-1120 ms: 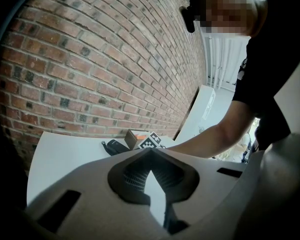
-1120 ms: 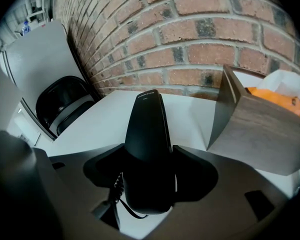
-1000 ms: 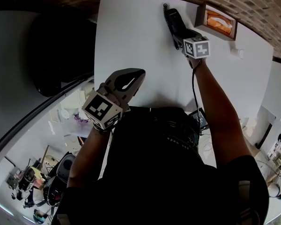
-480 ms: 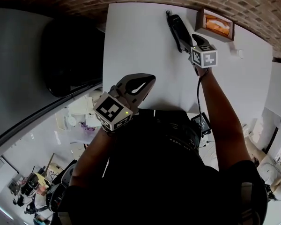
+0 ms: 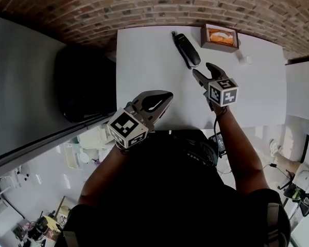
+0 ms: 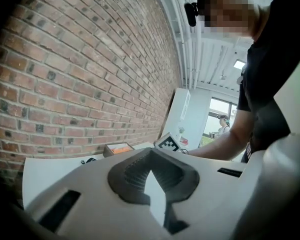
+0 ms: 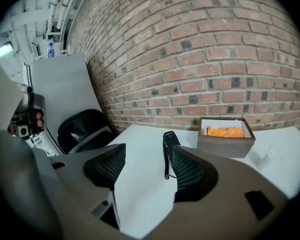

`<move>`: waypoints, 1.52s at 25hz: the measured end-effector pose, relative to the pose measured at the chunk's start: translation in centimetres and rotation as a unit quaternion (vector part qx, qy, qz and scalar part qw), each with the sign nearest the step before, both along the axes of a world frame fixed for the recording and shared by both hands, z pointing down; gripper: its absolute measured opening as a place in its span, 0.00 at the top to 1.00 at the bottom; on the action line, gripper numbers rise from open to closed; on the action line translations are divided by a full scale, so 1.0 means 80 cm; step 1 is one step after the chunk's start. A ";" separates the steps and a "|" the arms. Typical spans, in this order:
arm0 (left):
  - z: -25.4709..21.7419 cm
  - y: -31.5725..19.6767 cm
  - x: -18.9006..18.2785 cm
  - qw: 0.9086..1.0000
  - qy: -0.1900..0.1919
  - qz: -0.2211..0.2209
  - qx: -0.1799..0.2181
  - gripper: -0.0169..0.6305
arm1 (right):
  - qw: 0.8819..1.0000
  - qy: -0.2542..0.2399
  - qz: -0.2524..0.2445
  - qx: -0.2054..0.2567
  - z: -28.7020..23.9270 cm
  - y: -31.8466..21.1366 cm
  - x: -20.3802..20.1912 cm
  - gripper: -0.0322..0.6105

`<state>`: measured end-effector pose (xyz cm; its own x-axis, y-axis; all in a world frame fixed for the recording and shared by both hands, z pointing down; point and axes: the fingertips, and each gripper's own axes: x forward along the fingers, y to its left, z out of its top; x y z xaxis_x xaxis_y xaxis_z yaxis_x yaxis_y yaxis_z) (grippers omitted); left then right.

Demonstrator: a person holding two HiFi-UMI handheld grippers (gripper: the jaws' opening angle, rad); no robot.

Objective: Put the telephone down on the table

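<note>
The black telephone [image 5: 187, 47] lies flat on the white table [image 5: 144, 60] near its far edge, its coiled cord trailing toward me. My right gripper [image 5: 203, 70] hovers a short way nearer to me than the handset, open and holding nothing. In the right gripper view the telephone [image 7: 170, 139] shows beyond the right gripper [image 7: 148, 159], partly hidden by one pad. My left gripper [image 5: 168, 93] is shut and empty over the table's near edge. In its own view the left gripper [image 6: 150, 153] has its pads meeting at the tip.
A wooden box [image 5: 220, 36] with something orange inside stands just right of the telephone against the brick wall. A small white object [image 5: 242, 58] lies further right. A black chair [image 5: 85, 84] stands off the table's left side. The box [image 7: 226, 134] also shows in the right gripper view.
My right gripper has drawn back toward me, away from the telephone, which stays lying on the table. The head camera has shifted, and the left gripper has barely moved.
</note>
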<state>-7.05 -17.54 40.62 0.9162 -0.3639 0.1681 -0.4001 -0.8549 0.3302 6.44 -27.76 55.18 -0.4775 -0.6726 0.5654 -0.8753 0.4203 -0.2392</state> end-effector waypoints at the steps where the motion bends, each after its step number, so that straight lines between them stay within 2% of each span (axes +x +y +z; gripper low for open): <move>1: -0.005 0.002 -0.001 1.000 0.002 0.004 0.005 0.96 | 1.000 -0.013 0.006 0.010 -0.019 0.012 -0.004 0.52; 6: -0.022 0.014 -0.008 1.000 0.014 0.017 0.019 0.96 | 0.997 -0.047 0.022 0.062 -0.102 0.061 -0.021 0.52; 15: -0.046 0.024 -0.005 0.998 0.037 0.038 0.043 0.96 | 0.990 -0.045 0.037 0.126 -0.182 0.099 -0.024 0.52; 17: -0.052 0.028 0.000 0.997 0.045 0.035 0.043 0.96 | 0.990 -0.052 0.020 0.131 -0.196 0.110 -0.026 0.53; 18: -0.056 0.031 0.004 0.997 0.048 0.037 0.045 0.96 | 0.989 -0.062 0.002 0.134 -0.203 0.114 -0.029 0.56; 22: -0.066 0.055 0.027 0.997 0.043 0.027 0.057 0.96 | 0.981 -0.082 -0.072 0.160 -0.231 0.134 -0.033 0.77; 26: -0.070 0.080 0.050 0.997 0.035 0.008 0.065 0.96 | 0.977 -0.074 -0.085 0.180 -0.240 0.164 -0.007 0.88; 30: -0.066 0.109 0.078 0.997 0.038 -0.024 0.058 0.96 | 0.973 -0.073 -0.115 0.186 -0.240 0.198 0.019 0.91; 38: -0.061 0.201 0.151 0.996 0.021 -0.057 0.059 0.96 | 0.967 -0.075 -0.156 0.187 -0.237 0.288 0.096 0.91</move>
